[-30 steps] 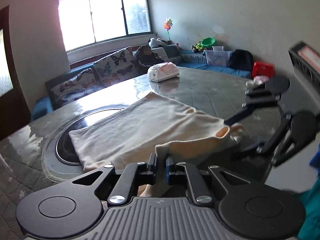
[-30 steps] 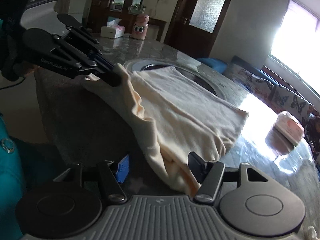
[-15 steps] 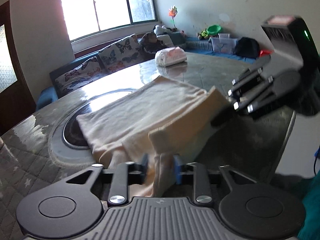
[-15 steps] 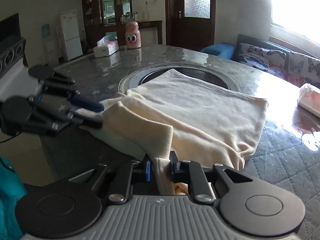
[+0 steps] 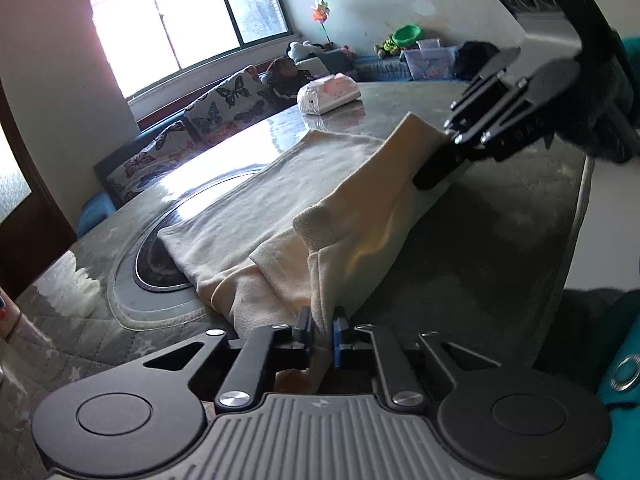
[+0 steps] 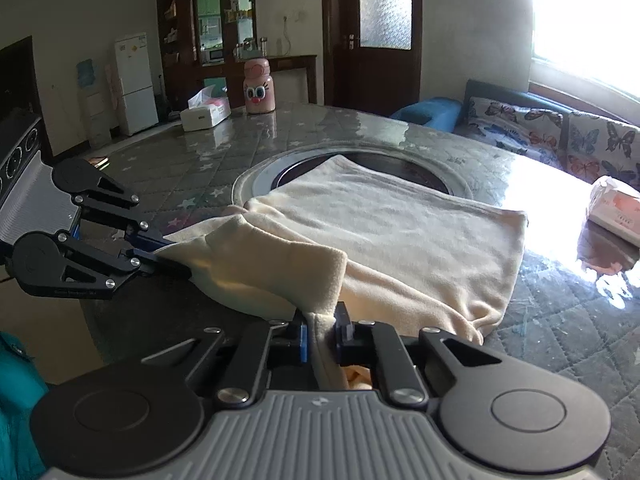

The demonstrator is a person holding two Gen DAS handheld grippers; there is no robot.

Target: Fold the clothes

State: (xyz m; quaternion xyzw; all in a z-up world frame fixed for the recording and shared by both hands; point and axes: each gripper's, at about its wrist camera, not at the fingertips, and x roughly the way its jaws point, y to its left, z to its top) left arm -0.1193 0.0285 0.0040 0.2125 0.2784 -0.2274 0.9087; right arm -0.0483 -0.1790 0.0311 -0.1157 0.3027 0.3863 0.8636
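Daylight floods the living room through the window [image 5: 188,28] at 11 o'clock in our left wrist view, over a sofa with butterfly cushions [image 5: 224,108]. Our round grey surface [image 5: 500,248] with its quilted star cover carries a cream garment [image 5: 272,208], lying partly over the dark round inset [image 5: 160,264] in the middle of the surface. A tissue pack [image 5: 330,98] sits beyond the garment at 12 o'clock.

Our left claw [image 5: 322,330], at 6 o'clock in its own view, is clamped on a fold of the garment's near edge; the cloth rises between the two pads. At 2 o'clock in the same view our right claw [image 5: 434,168] grips the far corner of that same raised edge.

From the right wrist view, the left claw [image 6: 168,258] shows at 9 o'clock, pinching the cloth where it lifts off the surface. A white tissue box [image 6: 206,114] and a pink bottle [image 6: 258,88] with cartoon eyes stand at 11 o'clock on the far rim. The garment [image 6: 400,224] spreads flat toward 2 o'clock, its near edge drawn up between both claws. Our right claw [image 6: 322,334] at 6 o'clock is closing, its pads already pressed on a bunched fold of the cloth. A teal sleeve [image 6: 16,400] shows at 8 o'clock.
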